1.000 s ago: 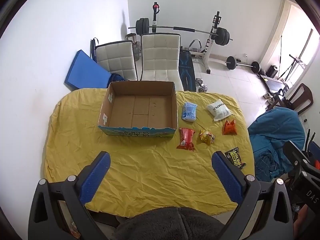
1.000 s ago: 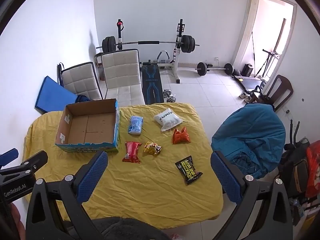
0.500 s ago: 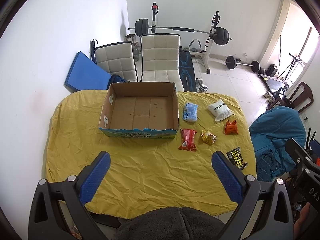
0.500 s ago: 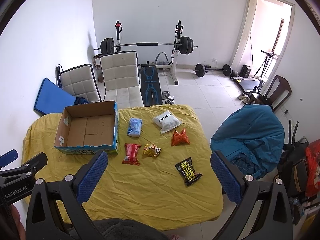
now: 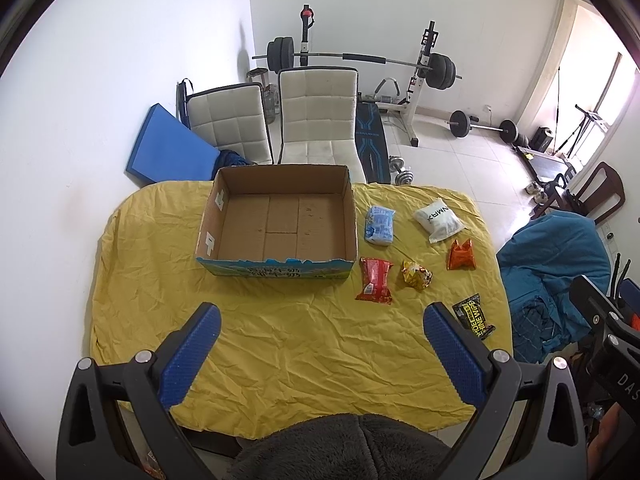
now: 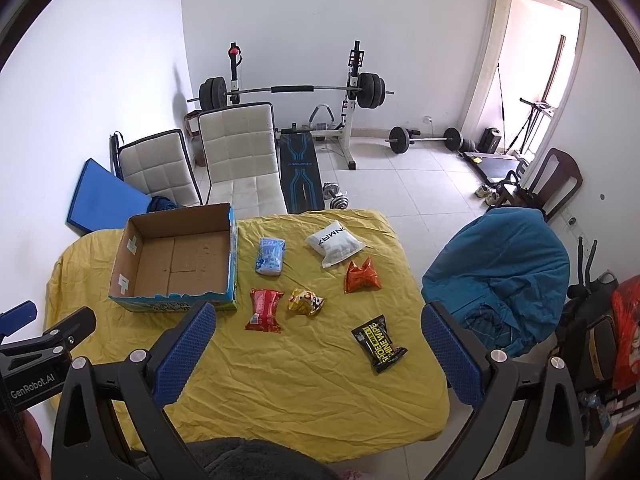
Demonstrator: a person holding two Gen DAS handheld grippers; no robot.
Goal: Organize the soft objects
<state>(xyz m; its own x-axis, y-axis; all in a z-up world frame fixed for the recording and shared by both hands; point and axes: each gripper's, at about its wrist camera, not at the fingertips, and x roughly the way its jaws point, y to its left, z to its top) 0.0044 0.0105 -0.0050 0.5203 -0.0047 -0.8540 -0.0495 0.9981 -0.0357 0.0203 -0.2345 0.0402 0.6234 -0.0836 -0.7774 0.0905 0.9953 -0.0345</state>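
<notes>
An empty cardboard box stands on the yellow-clothed table. To its right lie several soft packets: a light blue one, a white pouch, an orange one, a red one, a gold one and a black one. My left gripper and right gripper are both open, empty, held high above the table's near side.
Two white chairs stand behind the table, with a blue mat on the wall. A chair draped in blue cloth stands right of the table. A weight bench and barbell fill the back of the room.
Both views have shifted slightly; the table and box sit a little further off in the frames. Nothing on the table moved. Both grippers stay open.
</notes>
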